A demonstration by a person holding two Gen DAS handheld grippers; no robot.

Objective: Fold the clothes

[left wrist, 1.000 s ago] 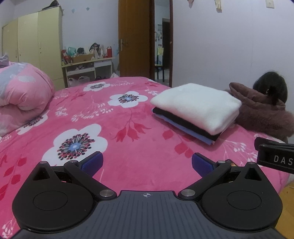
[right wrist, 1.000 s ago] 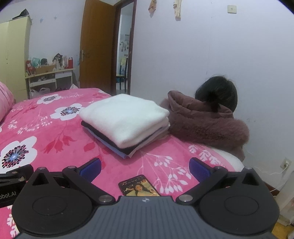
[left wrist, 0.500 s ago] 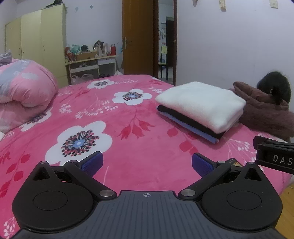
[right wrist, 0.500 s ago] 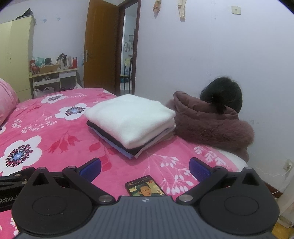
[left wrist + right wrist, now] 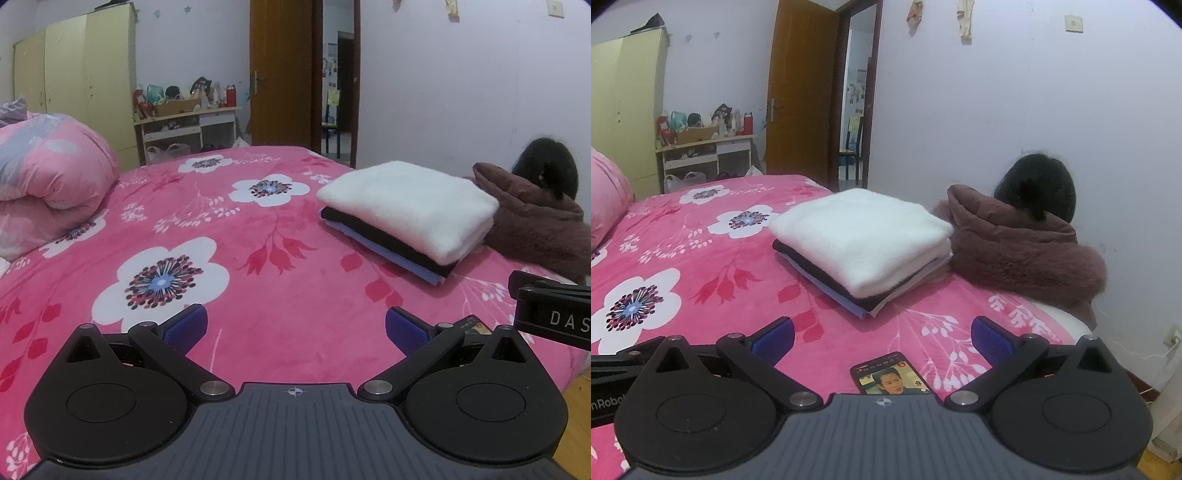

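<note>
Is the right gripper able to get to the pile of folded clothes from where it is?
Probably yes. The right gripper is open, and only bare pink blanket lies between it and the pile of folded clothes; the phone sits nearer.

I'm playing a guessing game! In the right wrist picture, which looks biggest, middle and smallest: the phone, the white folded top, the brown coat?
1. brown coat
2. white folded top, nearly alike, so unsure
3. phone, smallest though nearest
</note>
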